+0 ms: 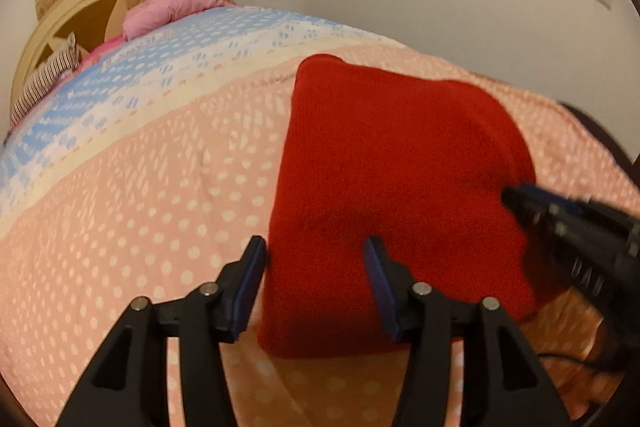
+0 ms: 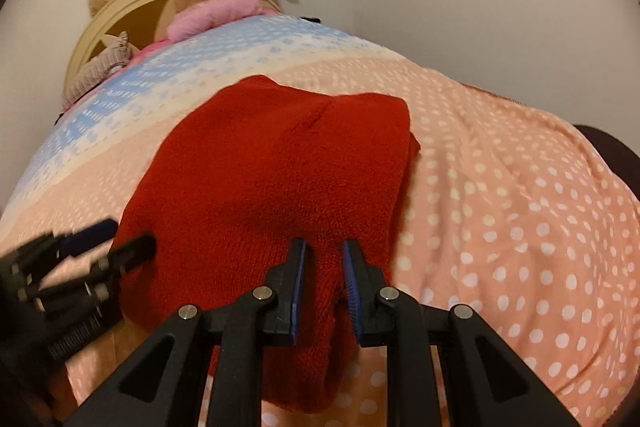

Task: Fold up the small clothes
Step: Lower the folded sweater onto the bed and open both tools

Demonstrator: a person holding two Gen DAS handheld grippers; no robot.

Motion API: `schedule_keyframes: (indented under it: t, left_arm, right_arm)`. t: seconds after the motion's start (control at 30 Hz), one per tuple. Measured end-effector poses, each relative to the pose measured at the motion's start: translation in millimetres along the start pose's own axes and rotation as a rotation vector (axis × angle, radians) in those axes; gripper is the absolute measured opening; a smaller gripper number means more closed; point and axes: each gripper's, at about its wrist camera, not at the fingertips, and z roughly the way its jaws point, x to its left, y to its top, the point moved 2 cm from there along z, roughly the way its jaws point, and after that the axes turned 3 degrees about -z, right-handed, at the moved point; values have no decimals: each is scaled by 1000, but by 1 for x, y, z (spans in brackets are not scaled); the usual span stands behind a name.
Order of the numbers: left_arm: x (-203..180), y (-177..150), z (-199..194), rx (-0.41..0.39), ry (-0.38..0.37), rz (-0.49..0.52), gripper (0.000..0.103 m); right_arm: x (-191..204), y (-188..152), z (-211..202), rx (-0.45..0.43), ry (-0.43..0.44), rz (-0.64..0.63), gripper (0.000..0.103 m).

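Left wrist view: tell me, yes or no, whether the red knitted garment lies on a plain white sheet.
No: the red knitted garment lies on a peach bedspread with white dots.

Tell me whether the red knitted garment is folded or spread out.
Folded: the red knitted garment lies as a compact rectangle on the pink dotted bedcover, with a second layer peeking out along its right edge.

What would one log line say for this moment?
item: red knit garment folded on dotted bedspread | left gripper: open, at its near edge | right gripper: narrow gap, red knit between pads
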Motion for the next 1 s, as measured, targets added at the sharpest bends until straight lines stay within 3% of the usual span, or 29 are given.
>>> schedule_keyframes:
  t: [0.2,0.37,0.5,0.53,0.67,0.77,1.0]
  left_arm:
    - [4,-11,-15,7,-16,29,56]
    - [10,-29,-33,-18,-10,43,58]
    - [12,-40,-48,-49,-1,54,62]
    - [12,-42,-52,-56,-2,55,63]
    - [15,-50,-73,-98,0,49,76]
    - [14,-55,-91,-137,5,60,77]
    - [18,-55,-128,-255,47,71,98]
  right_arm:
    - [-14,-9,2,-18,13,135,22]
    - [-9,-27,-29,-46,17,200,32]
    - [2,-56,-66,-98,-29,164,34]
    - [6,-63,-75,-112,-41,143,39]
    - [20,-83,-113,-187,-105,82,63]
    - [22,-86,-136,-247,-117,111,65]
    - [33,-82,-172,-357,-135,139,67]
